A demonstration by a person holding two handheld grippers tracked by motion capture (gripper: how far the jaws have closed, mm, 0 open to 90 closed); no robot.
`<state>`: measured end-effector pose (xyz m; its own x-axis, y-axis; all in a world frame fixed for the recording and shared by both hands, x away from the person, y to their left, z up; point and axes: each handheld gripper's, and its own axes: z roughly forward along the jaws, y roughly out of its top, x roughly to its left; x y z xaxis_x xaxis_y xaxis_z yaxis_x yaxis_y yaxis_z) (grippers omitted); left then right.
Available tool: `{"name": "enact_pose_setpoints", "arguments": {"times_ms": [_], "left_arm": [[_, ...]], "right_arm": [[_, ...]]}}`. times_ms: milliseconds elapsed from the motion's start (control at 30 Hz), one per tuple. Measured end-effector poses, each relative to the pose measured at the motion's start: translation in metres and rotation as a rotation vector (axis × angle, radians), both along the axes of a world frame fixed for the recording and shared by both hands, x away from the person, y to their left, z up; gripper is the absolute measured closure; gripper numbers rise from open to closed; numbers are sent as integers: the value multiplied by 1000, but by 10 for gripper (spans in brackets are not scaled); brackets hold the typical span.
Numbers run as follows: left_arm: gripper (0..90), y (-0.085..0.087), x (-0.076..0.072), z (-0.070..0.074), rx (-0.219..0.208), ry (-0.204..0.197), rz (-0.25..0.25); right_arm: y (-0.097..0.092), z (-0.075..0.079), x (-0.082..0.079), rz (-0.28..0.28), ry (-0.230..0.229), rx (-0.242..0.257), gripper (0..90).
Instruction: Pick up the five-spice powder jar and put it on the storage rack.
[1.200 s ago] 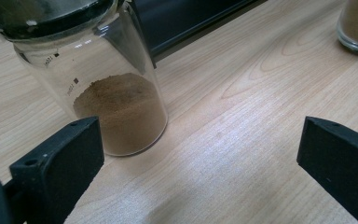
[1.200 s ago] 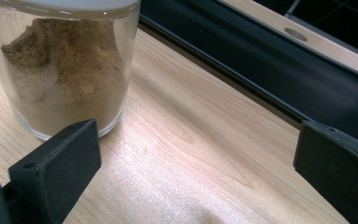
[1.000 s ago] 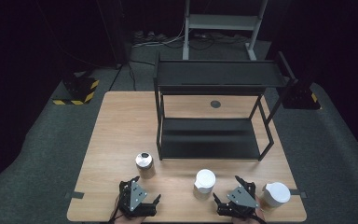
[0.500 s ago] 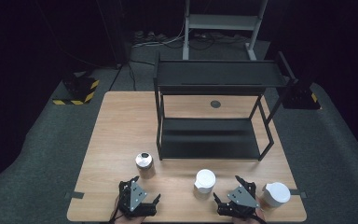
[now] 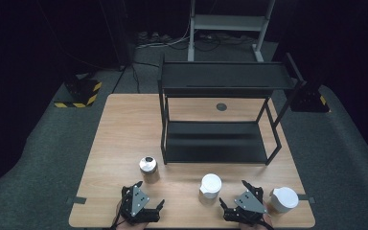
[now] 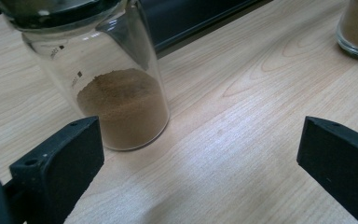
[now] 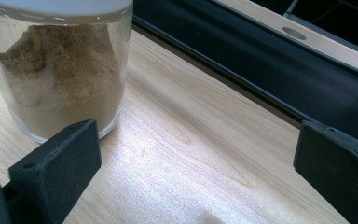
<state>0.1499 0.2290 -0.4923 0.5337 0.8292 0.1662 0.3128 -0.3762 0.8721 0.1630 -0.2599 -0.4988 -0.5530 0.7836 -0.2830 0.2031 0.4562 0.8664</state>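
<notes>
Glass, clear and round, makes up the jar [image 5: 148,167] nearest the left gripper [image 5: 142,204]: it is standing upright on the wooden table [image 5: 120,143], its long axis running straight up, its metal lid facing the ceiling. In the left gripper view the same jar [image 6: 116,93] is showing brown powder filling its lower part, under a dark cap. It is sitting just in front of the black shelf rack [image 5: 218,115], off that rack's left front corner.

A second jar [image 5: 210,185], white-lidded, is standing upright in front of the rack, near the middle of its front edge. The right gripper view is showing this jar [image 7: 60,70] holding paler brown powder, with the rack's bottom shelf [image 7: 261,65] running behind it. A third white-lidded jar [image 5: 284,199] is standing in front of the rack's right front corner, just beside the right gripper [image 5: 242,206].

The left gripper is sitting at the table's near edge, in front of the rack and well apart from it, jaws spread wide and holding nothing, aiming toward the first jar. The right gripper is resting likewise at the near edge, jaws wide apart and empty, angled toward the rack, between the second and third jars.
</notes>
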Motion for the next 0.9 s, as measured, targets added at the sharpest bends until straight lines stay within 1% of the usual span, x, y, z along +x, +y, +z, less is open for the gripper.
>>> {"name": "enact_pose_setpoints", "arguments": {"times_ms": [100, 167, 267, 433, 700, 900], "left_arm": [[8, 5, -2, 3, -25, -12, 11], [8, 6, -3, 4, -29, -17, 14], [8, 12, -6, 6, -48, -32, 26], [8, 18, -10, 8, -70, -47, 41], [8, 24, -12, 10, -90, -59, 57], [8, 26, -12, 11, -98, -60, 55]], "right_arm": [[-1, 0, 0, 1, -2, 1, 1], [-1, 0, 0, 2, -2, 1, 2], [-1, 0, 0, -1, -1, 3, 1], [-1, 0, 0, -1, -1, 4, 1], [-1, 0, 0, 1, -3, 2, 1], [-1, 0, 0, 3, -3, 1, 2]]}}
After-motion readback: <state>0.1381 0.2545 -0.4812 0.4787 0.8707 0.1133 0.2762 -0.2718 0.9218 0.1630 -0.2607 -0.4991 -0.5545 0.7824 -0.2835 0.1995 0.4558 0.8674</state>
